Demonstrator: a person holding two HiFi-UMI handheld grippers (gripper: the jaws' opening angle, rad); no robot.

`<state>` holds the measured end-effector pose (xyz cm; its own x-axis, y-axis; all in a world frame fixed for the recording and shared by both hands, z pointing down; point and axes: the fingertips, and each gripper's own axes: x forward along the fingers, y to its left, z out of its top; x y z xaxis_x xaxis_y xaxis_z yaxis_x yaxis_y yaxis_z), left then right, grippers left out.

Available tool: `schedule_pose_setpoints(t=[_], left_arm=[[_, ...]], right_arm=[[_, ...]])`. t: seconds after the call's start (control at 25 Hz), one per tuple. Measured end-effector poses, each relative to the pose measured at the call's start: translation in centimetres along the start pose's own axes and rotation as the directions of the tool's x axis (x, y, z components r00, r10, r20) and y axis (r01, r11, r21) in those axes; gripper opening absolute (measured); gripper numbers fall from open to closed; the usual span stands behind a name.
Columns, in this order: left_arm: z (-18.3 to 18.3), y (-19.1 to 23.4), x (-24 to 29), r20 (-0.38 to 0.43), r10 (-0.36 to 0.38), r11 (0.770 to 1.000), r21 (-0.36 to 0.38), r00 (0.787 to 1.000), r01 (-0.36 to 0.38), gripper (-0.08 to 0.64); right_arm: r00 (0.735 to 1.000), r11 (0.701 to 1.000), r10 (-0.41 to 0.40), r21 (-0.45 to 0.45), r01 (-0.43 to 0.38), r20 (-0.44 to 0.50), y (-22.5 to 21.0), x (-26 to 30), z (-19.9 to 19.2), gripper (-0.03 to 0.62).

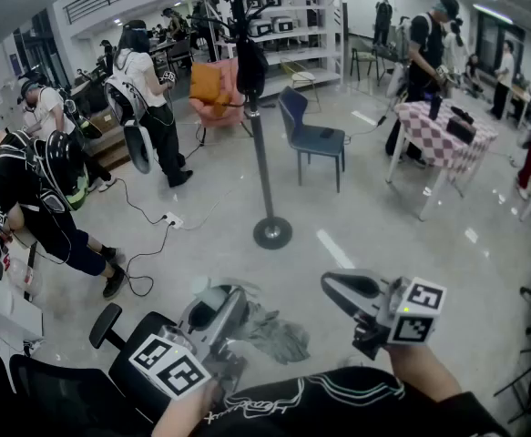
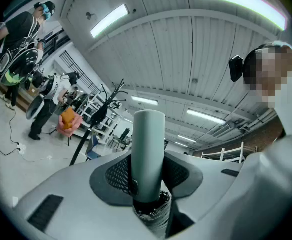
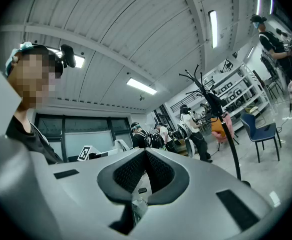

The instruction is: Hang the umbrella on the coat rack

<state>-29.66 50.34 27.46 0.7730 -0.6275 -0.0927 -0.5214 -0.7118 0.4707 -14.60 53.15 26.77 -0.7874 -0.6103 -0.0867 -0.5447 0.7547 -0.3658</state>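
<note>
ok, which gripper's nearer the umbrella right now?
Left. The left gripper is clamped on the umbrella, its grey handle standing between the pads. The right gripper is shut and empty, off to the right of the bunched fabric, not touching it.

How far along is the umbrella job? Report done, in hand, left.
Done: the left gripper fingers clamp the pale green cylindrical handle of the grey folded umbrella. In hand: umbrella held low, near the person; right gripper shut, empty. Left: carry it to the black metal coat rack across the floor and hook it on.
</note>
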Motion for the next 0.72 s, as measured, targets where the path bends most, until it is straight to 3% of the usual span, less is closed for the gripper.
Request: schedule_pose_setpoints(t=[0.4, 0.72], left_arm=[[0.4, 0.0, -1.8, 0.004, -0.020, 1.000, 0.015, 1.000, 0.020, 0.143], [-0.3, 1.1, 0.2, -0.012, -0.034, 0.999, -0.006, 0.999, 0.034, 0.143]], right_arm=[[1.000, 1.000, -0.024, -0.001, 0.024, -0.005, 1.2, 0.7, -0.7, 0.011], [0.997, 0.997, -0.076, 0.034, 0.077, -0.026, -1.0, -0.2, -1.6, 0.011]])
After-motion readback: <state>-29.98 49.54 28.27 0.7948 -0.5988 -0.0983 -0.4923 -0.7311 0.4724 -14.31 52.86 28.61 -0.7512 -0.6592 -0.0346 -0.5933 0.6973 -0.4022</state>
